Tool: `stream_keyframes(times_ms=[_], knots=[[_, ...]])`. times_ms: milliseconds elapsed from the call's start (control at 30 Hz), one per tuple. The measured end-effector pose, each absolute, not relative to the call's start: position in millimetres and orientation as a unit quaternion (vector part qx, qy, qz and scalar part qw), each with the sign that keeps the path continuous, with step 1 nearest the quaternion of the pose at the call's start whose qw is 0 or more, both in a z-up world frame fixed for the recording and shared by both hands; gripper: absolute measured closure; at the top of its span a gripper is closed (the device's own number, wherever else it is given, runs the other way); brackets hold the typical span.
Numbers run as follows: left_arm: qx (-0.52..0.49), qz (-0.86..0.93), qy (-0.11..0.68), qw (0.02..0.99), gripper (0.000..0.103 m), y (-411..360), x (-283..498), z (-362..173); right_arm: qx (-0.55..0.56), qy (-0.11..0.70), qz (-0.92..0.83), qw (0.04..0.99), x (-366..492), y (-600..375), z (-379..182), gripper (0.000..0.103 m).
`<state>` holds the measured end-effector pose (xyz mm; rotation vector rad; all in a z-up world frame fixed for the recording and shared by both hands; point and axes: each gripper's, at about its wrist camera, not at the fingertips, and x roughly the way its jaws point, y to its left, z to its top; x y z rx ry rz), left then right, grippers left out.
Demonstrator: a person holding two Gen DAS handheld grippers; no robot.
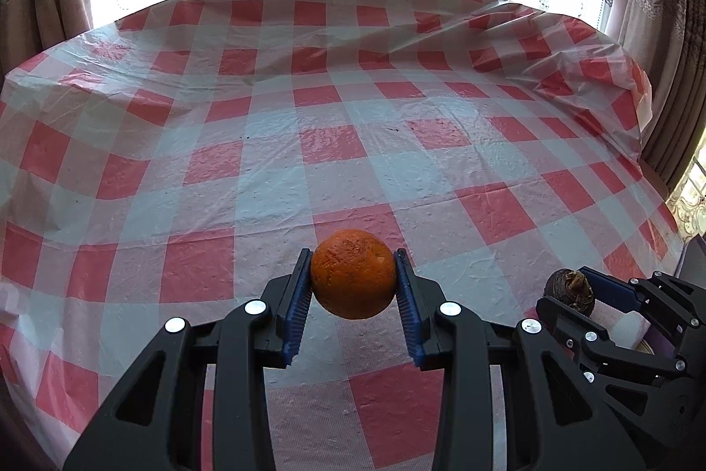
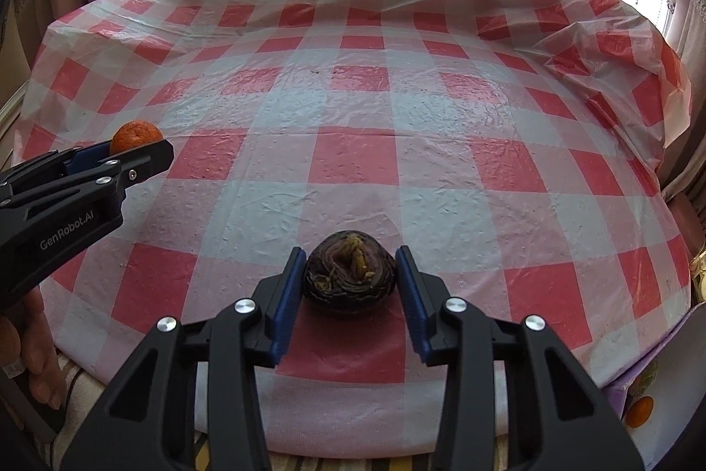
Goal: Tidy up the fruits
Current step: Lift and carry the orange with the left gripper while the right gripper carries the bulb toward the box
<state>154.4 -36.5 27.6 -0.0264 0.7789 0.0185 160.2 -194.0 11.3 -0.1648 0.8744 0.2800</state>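
Note:
My left gripper (image 1: 353,279) is shut on an orange (image 1: 353,272) and holds it above the red-and-white checked tablecloth (image 1: 309,118). The orange also shows at the left of the right wrist view (image 2: 134,133), between the left gripper's fingers (image 2: 145,158). My right gripper (image 2: 351,272) is shut on a dark brown, wrinkled round fruit (image 2: 348,272), held just above the cloth near the table's front edge. That fruit and the right gripper show at the lower right of the left wrist view (image 1: 569,290).
The round table (image 2: 353,74) is covered by the checked plastic cloth, bunched up at the far right (image 2: 640,43). Curtained windows stand behind it. A purple-edged box (image 2: 640,405) with an orange picture sits at the lower right.

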Motion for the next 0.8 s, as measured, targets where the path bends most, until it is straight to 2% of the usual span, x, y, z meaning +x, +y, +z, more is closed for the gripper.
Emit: stream_keyframes(times_ms=[800], knots=[[0.036,-0.032,0.387,0.921,0.068,-76,123,31,-0.042,0.416,0.128,0.899,129,-225,22,0.061]])
